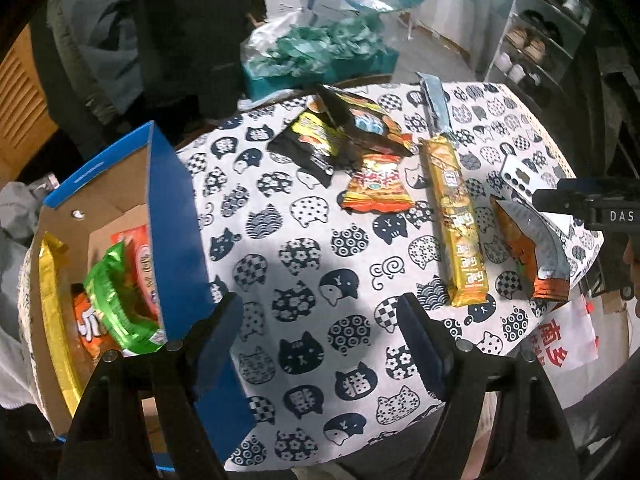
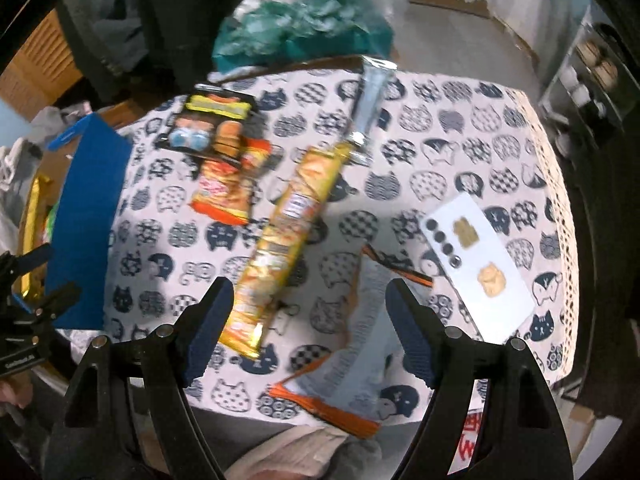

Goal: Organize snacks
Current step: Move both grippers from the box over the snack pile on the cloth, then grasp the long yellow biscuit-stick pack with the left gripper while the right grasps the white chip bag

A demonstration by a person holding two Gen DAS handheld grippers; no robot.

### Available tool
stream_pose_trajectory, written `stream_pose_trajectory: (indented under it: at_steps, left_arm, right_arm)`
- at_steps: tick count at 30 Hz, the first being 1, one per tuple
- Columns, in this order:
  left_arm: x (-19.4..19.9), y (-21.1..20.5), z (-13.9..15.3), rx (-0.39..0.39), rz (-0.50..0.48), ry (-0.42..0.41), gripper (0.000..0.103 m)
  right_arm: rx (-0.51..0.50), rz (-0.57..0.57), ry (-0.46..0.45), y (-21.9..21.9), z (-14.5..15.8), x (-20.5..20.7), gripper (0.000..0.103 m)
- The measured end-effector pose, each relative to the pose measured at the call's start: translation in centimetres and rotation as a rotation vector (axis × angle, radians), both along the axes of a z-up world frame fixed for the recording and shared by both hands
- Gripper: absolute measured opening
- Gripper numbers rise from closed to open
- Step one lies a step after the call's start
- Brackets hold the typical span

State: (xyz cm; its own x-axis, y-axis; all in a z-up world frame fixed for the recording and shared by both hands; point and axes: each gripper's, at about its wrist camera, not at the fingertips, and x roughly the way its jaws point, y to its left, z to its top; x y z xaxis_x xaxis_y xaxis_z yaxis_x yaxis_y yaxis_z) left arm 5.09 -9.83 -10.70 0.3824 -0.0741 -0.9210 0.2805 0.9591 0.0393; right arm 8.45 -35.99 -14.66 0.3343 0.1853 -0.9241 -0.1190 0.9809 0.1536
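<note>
Snacks lie on a cat-print tablecloth (image 1: pixel 304 240): a long yellow biscuit pack (image 1: pixel 456 220) (image 2: pixel 280 236), an orange chip bag (image 1: pixel 378 186) (image 2: pixel 224 192), black packets (image 1: pixel 340 128) (image 2: pixel 212 124), a silver stick pack (image 1: pixel 434 104) (image 2: pixel 372 96), and a silver-and-orange bag (image 1: pixel 532 248) (image 2: pixel 352 344). A blue-edged cardboard box (image 1: pixel 172 216) (image 2: pixel 88 220) at the left holds green, orange and yellow packs (image 1: pixel 116 300). My left gripper (image 1: pixel 320 332) is open and empty above the cloth beside the box. My right gripper (image 2: pixel 308 320) is open and empty, hovering over the silver-and-orange bag.
A white phone (image 2: pixel 476 256) (image 1: pixel 520 178) lies at the table's right side. A teal box with plastic bags (image 1: pixel 316 52) (image 2: pixel 304 28) stands behind the table. Shelves (image 1: pixel 536 36) stand at the far right. The right gripper's body (image 1: pixel 592 204) shows in the left wrist view.
</note>
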Motion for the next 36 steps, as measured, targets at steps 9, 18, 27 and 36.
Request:
stream_pose_trajectory:
  at_steps: [9,18,27,36]
  left_arm:
    - [0.4,-1.8,-1.3,0.013,-0.029,0.027,0.08]
    - [0.5,-2.8,-3.1,0.025,-0.037,0.048,0.08]
    - [1.2,-3.6,-5.1,0.002,-0.024,0.1,0.08]
    - [3.5,-5.7,-5.3,-0.065,0.02,0.117,0.08]
  right_arm:
    - [-0.027,-0.051,0.064,-2.2,-3.2,-0.5,0.078]
    - [-0.068,-0.07,0.146,-2.5,-6.9,-0.9,0.078]
    - [-0.062,-0.064,0.204,-2.4,-10.1,-0.8,0.078]
    - [-0.057,-0.018,0.162,-3.0,-10.6,0.0,0.034]
